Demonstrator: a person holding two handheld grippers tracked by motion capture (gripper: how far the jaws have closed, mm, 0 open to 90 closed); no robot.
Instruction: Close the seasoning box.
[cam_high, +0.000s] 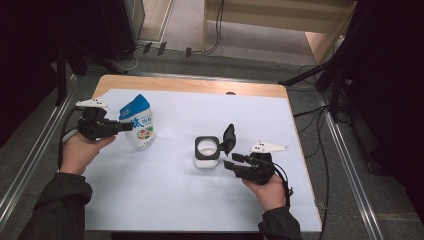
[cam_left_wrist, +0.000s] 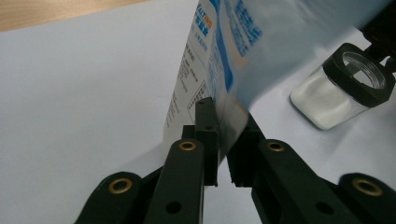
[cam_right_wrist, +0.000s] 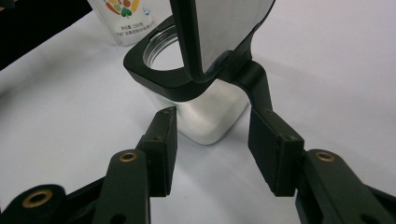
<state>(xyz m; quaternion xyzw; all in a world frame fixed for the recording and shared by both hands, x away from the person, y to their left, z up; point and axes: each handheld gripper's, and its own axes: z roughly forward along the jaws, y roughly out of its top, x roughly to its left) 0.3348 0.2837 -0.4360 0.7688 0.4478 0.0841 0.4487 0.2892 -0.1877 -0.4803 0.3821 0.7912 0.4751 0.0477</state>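
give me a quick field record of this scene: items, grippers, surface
bag: blue and white pouch, upright, edge pinched in left gripper
jar: square clear jar with white powder, black rim, hinged lid flipped open
left gripper: shut on pouch edge
right gripper: jaws on either side of jar's corner, grip unclear
surface: white sheet on wooden table

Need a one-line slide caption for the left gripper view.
Left tool pinches the blue-and-white pouch edge; open jar beyond.
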